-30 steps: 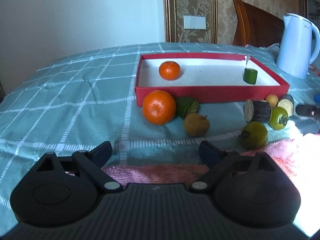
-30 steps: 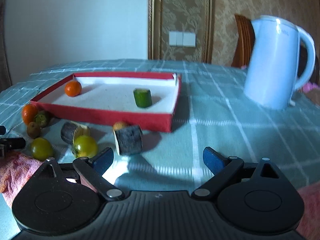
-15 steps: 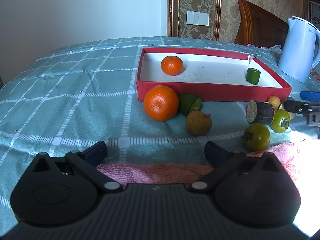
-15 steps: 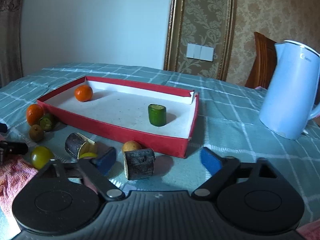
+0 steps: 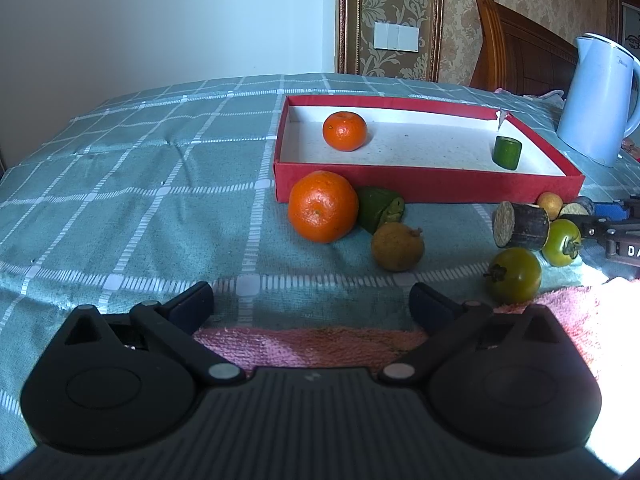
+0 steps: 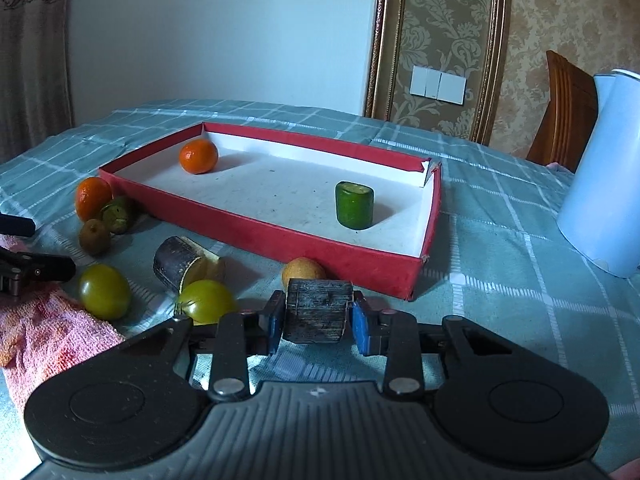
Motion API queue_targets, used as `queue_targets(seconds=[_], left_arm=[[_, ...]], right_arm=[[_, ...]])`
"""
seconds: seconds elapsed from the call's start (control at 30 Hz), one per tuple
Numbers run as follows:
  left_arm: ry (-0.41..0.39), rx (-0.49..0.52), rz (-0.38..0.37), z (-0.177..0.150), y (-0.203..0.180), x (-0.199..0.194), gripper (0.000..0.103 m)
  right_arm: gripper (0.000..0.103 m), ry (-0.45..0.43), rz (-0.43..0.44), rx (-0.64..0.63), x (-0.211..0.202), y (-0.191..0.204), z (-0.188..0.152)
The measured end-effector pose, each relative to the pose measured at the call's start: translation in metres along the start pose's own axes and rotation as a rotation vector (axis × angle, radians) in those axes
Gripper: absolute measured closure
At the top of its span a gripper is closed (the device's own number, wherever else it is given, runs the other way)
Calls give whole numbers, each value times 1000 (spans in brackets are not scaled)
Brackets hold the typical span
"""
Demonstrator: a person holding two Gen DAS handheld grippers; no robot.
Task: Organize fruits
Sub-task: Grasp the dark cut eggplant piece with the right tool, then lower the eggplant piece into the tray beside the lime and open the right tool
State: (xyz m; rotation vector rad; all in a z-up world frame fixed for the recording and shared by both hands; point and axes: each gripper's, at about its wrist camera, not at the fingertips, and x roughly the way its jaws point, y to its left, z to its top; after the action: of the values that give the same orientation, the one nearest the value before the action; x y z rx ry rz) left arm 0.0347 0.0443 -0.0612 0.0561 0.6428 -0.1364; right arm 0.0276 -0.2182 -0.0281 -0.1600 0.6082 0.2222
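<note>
A red tray holds a small orange and a green cut piece. In front of it lie a big orange, a green fruit, a brown fruit, two green tomatoes and another dark cane piece. My right gripper is shut on a dark sugarcane piece resting on the cloth. My left gripper is open and empty, short of the fruits.
A white kettle stands right of the tray. A pink towel lies on the checked teal cloth under the left gripper. A small yellow fruit sits against the tray front. A wooden chair stands behind.
My right gripper moved forward to the dark sugarcane piece and closed its fingers on it. My left gripper drifted slightly and stayed open.
</note>
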Motion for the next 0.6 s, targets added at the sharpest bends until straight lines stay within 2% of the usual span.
queue_targets(seconds=[0.3, 0.6], left_arm=[[0, 0, 0, 0, 0, 0, 0], [0, 0, 0, 0, 0, 0, 0]], right_arm=[[71, -21, -39, 10, -11, -3, 5], [71, -57, -75, 28, -8, -3, 35]])
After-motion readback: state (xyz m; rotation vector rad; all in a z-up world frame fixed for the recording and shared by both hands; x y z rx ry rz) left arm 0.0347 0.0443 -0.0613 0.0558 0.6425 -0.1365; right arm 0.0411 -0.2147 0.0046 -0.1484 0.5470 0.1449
